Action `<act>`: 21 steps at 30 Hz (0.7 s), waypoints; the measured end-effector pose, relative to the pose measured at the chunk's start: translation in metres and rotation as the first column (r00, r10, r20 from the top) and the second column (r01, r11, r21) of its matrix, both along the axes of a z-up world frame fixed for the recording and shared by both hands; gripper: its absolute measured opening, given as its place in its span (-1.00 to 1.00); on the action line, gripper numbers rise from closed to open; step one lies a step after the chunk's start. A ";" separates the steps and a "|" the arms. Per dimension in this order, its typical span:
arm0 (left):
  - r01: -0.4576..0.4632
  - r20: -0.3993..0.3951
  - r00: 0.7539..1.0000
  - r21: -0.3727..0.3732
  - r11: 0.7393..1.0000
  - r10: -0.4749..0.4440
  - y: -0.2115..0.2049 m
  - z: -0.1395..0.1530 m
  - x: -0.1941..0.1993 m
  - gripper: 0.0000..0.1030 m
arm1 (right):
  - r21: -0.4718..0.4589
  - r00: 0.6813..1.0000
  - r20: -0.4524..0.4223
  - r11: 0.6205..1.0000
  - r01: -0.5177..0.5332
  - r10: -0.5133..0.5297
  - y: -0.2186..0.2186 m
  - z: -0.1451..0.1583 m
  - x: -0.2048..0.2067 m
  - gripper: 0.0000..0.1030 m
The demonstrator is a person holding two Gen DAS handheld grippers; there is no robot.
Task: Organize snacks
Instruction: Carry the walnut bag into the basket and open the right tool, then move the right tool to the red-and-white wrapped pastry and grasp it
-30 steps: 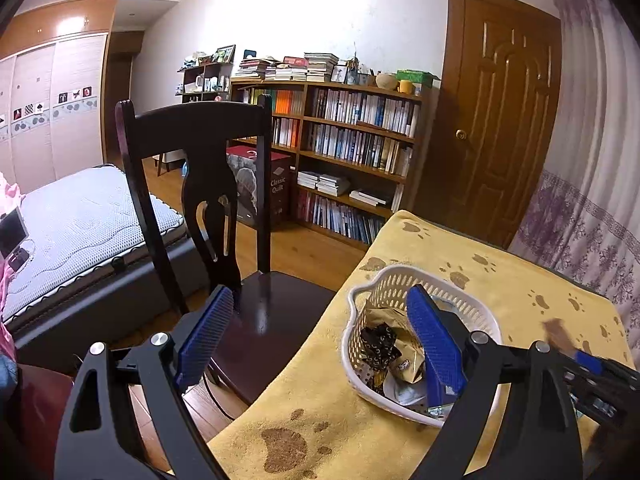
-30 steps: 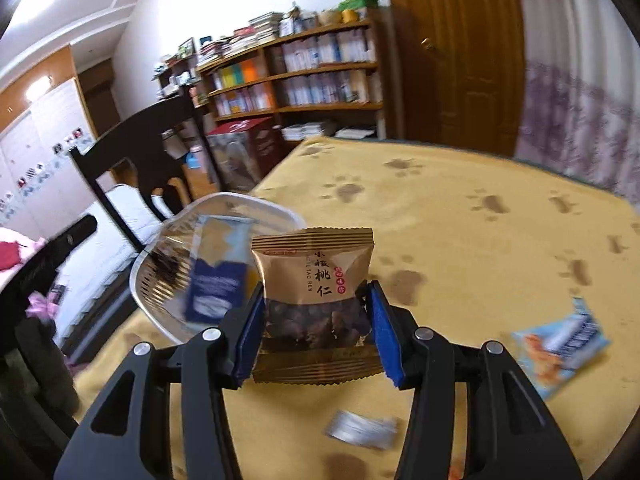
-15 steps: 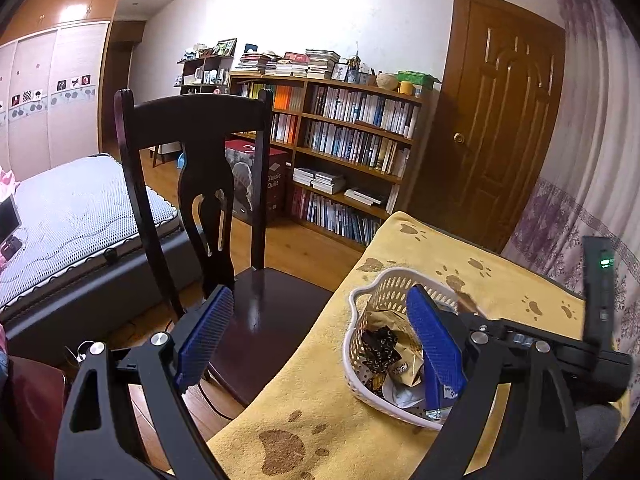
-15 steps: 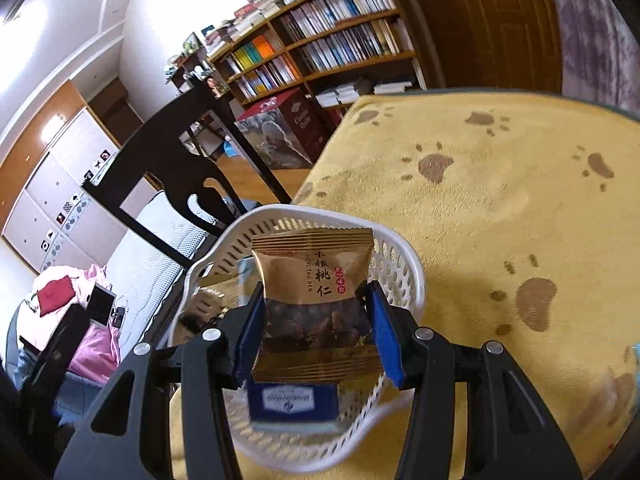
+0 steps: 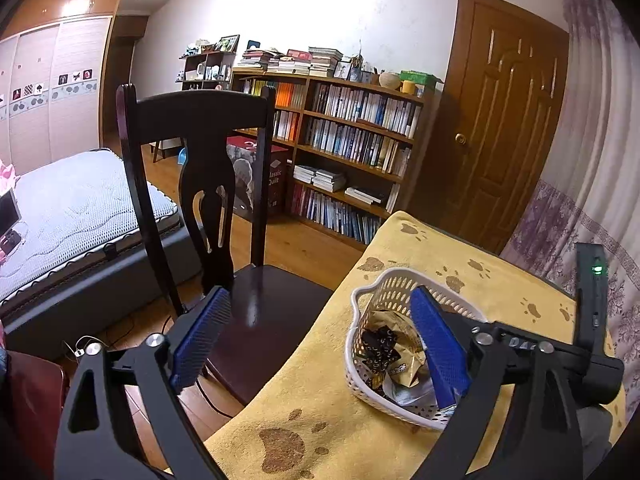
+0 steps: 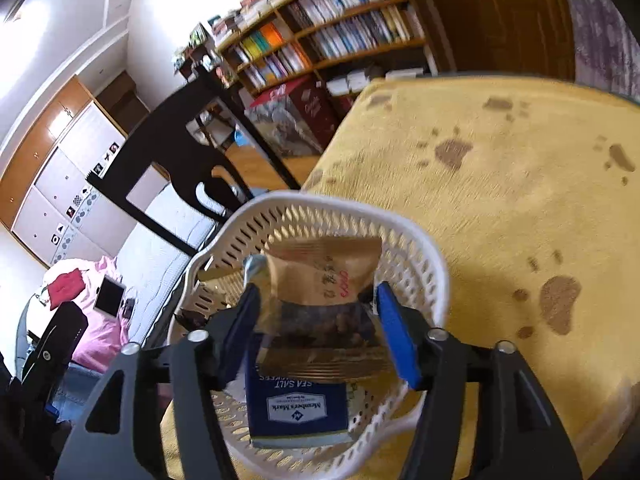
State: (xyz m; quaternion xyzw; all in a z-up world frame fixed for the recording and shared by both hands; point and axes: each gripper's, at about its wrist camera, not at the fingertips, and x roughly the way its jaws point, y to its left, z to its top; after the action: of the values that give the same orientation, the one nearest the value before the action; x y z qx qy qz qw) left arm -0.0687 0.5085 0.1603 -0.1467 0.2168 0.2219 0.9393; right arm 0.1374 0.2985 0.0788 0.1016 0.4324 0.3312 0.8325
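Observation:
A white plastic basket (image 6: 434, 264) stands on the yellow paw-print cloth (image 6: 500, 184) near the table's left edge. It holds a dark blue sea-salt box (image 6: 298, 408) and several wrappers. My right gripper (image 6: 316, 320) hangs right over the basket. Its blue pads stand slightly apart from a brown walnut snack packet (image 6: 324, 284), which looks blurred and loose between them. In the left wrist view the basket (image 5: 384, 280) sits behind the right finger of my left gripper (image 5: 320, 340), which is open and holds nothing. The right gripper's black body (image 5: 592, 320) shows beyond the basket.
A dark wooden chair (image 5: 200, 184) stands against the table's left side, its seat below my left gripper. A bed (image 5: 72, 208), a bookcase (image 5: 352, 140) and a brown door (image 5: 508, 128) lie further back. The cloth to the right of the basket is bare.
My right gripper carried the brown packet from the table's middle to above the basket, and its fingers have now spread a little off the packet. The left gripper has barely moved.

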 end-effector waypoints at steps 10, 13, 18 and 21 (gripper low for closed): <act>0.057 0.025 0.998 0.003 0.998 -0.057 -0.017 0.007 -0.002 0.82 | 0.003 0.976 0.160 0.989 0.151 -0.149 -0.059 0.032 -0.036 0.24; 0.074 0.043 0.996 0.007 0.997 -0.075 -0.024 0.012 -0.006 0.82 | -0.041 0.956 0.193 0.971 0.235 -0.223 -0.093 0.025 -0.053 0.24; 0.118 0.061 0.991 0.032 0.992 -0.120 -0.044 0.019 -0.011 0.82 | -0.061 0.900 0.160 0.906 0.420 -0.406 -0.176 0.002 -0.082 0.24; 0.150 0.064 0.986 0.064 0.987 -0.154 -0.063 0.023 -0.011 0.82 | -0.062 0.847 0.164 0.852 0.520 -0.505 -0.223 -0.006 -0.105 0.24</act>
State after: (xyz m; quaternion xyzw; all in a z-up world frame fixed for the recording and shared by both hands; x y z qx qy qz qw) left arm -0.0798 0.4452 0.1830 -0.1096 0.1884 0.1509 0.9642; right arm 0.0329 0.0753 0.0725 0.1460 0.3461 0.0801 0.9233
